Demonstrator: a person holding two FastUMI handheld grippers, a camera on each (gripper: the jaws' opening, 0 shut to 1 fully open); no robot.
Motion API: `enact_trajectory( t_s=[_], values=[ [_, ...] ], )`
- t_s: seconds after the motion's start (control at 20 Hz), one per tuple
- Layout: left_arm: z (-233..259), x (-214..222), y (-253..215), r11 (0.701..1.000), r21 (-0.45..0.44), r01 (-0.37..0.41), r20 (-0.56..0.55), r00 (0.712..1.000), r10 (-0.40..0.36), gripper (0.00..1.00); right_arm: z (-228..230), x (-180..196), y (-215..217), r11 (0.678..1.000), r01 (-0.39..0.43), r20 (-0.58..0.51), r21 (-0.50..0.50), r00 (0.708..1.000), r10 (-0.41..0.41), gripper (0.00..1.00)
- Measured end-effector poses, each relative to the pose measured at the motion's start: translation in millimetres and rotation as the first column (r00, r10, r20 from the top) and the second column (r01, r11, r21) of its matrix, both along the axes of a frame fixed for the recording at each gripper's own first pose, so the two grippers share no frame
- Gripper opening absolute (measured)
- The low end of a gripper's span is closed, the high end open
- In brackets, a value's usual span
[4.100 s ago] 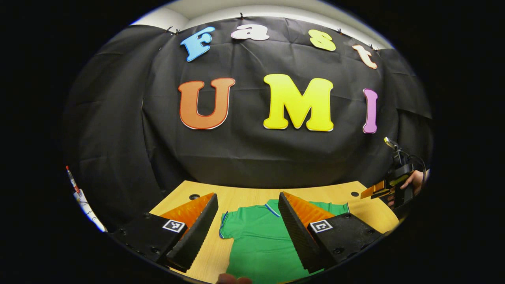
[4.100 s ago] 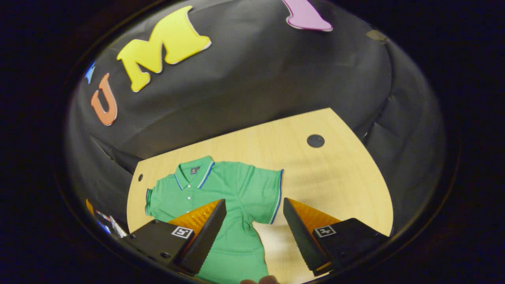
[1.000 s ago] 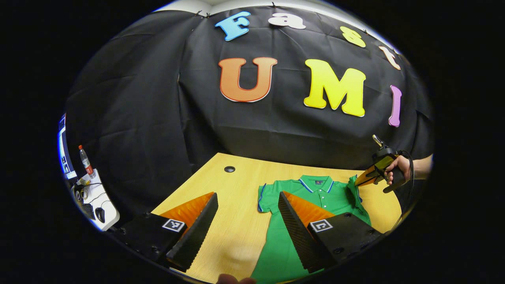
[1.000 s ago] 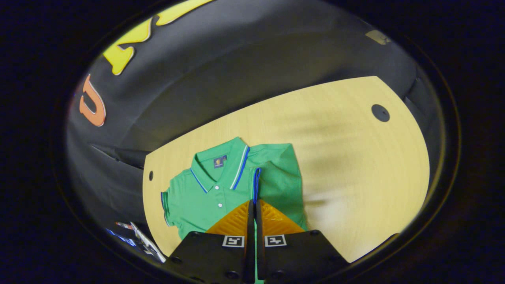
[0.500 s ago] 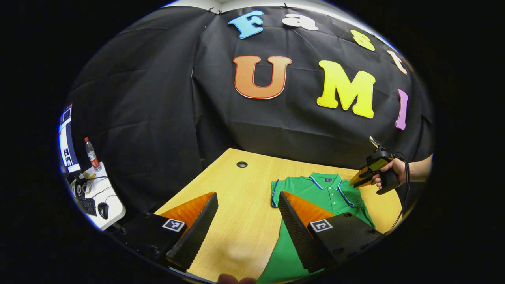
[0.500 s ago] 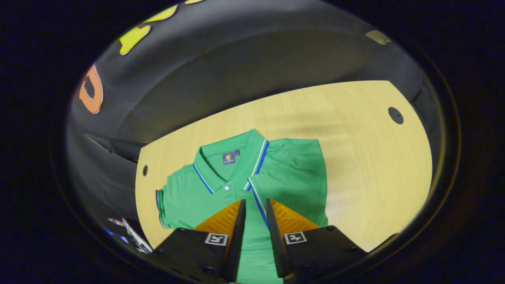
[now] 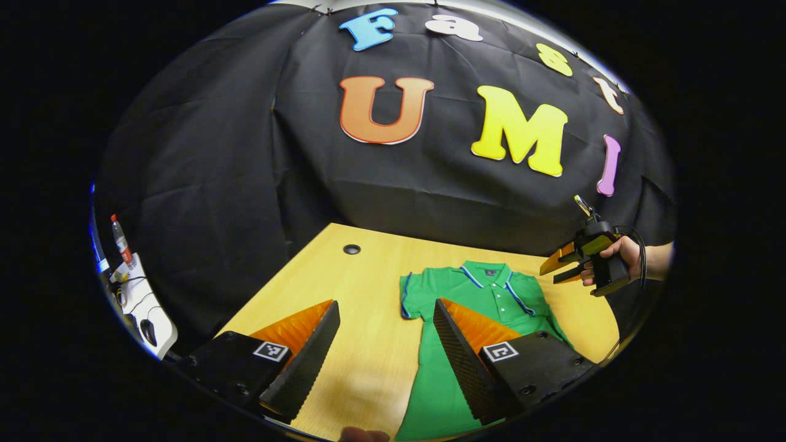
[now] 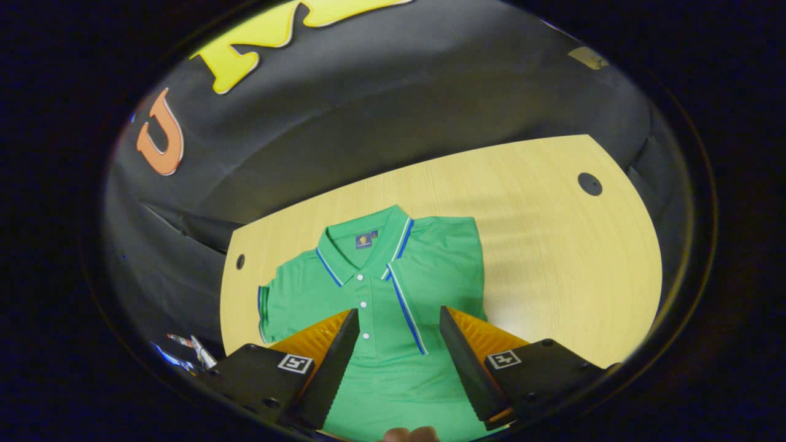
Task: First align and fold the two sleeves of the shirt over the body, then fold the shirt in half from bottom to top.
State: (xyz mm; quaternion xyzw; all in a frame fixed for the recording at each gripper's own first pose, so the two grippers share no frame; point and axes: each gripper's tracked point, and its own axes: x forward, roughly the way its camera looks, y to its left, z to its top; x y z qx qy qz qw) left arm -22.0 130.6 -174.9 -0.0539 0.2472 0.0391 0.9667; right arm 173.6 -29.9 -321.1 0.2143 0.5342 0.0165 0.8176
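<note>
A green polo shirt with blue-trimmed collar lies face up on the wooden table. One sleeve is folded over the body, its blue-edged cuff running down the chest. The other sleeve lies spread flat to the side. My right gripper hovers open above the chest, holding nothing. In the left gripper view the shirt sits ahead to the right, and my left gripper stands open over bare table beside the flat sleeve. A hand holds the right gripper above the shirt's far side.
Round cable holes mark the table's far corners. A white side desk with a bottle and a mouse stands off to the left. The black cloth wall closes the back of the table.
The right gripper, shut on the sleeve a second ago, has opened, left the sleeve lying over the body and lifted back. The left gripper stayed open and swung slightly.
</note>
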Motion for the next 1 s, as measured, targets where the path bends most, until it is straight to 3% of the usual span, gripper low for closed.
enact_trajectory(
  t_s=[0.15, 0.2, 0.25, 0.45, 0.75, 0.8, 0.85, 1.0],
  values=[
    [0, 15, -6, 0.996, -0.085, 0.040, -0.023, 0.999, -0.042, 0.99, 21, -30, -14, 1.000, -0.002, 0.036, 0.007, 0.999, 0.001, 0.87],
    [0, 20, -6, 0.994, -0.101, 0.049, -0.031, 0.998, -0.052, 0.99, 28, -41, -19, 1.000, 0.004, 0.049, 0.009, 0.999, -0.004, 0.82],
    [-1, 25, -7, 0.992, -0.110, 0.062, -0.039, 0.997, -0.066, 0.99, 35, -52, -26, 1.000, 0.003, 0.066, -0.003, 0.998, -0.003, 0.85],
    [-8, 47, -16, 0.981, -0.139, 0.139, -0.086, 0.985, -0.151, 0.99, 63, -98, -59, 0.992, -0.026, 0.166, -0.122, 0.985, 0.046, 0.87],
    [-37, 83, -36, 0.931, -0.312, 0.189, -0.228, 0.936, -0.267, 0.99, 113, -152, -95, 0.940, -0.051, 0.297, -0.337, 0.942, 0.158, 0.87],
    [-42, 92, -34, 0.931, -0.311, 0.190, -0.251, 0.929, -0.273, 0.99, 118, -163, -98, 0.930, -0.058, 0.304, -0.362, 0.936, 0.176, 0.80],
    [-48, 101, -32, 0.932, -0.310, 0.189, -0.269, 0.922, -0.277, 0.99, 122, -172, -100, 0.921, -0.066, 0.306, -0.385, 0.932, 0.195, 0.87],
    [-66, 126, -26, 0.933, -0.306, 0.191, -0.321, 0.901, -0.290, 0.99, 127, -199, -99, 0.901, -0.093, 0.301, -0.424, 0.924, 0.237, 0.93]
  ],
)
